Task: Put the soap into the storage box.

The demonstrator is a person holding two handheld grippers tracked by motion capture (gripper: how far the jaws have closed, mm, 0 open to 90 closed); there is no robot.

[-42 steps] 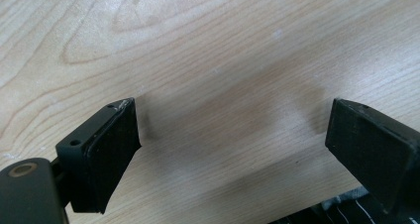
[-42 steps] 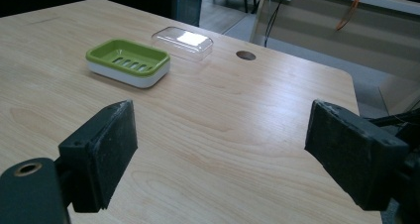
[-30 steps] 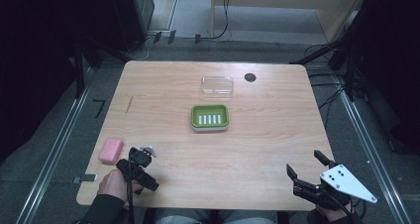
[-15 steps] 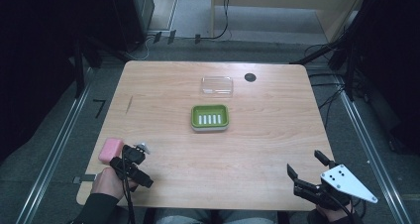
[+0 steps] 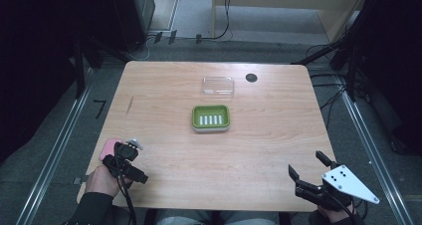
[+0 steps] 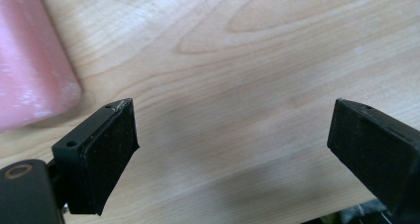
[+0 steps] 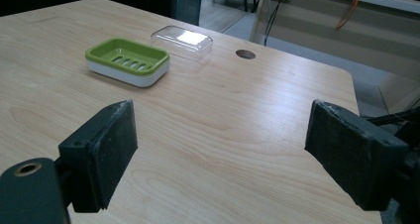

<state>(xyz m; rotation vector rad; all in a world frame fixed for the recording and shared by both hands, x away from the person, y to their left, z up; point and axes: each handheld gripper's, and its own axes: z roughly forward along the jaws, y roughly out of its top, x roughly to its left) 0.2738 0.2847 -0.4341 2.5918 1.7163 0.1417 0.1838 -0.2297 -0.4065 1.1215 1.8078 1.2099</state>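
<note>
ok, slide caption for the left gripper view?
Open left claw over bare wood table, pink soap bar just outside it.

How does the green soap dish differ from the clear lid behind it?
The green soap dish is opaque green on a white base; the clear lid is see-through and colourless. The soap dish has a row of drain slots; the lid looks plain. The soap dish lies near the table's middle, the lid farther from the person. Both are rounded rectangles, apart on the wooden table.
</note>
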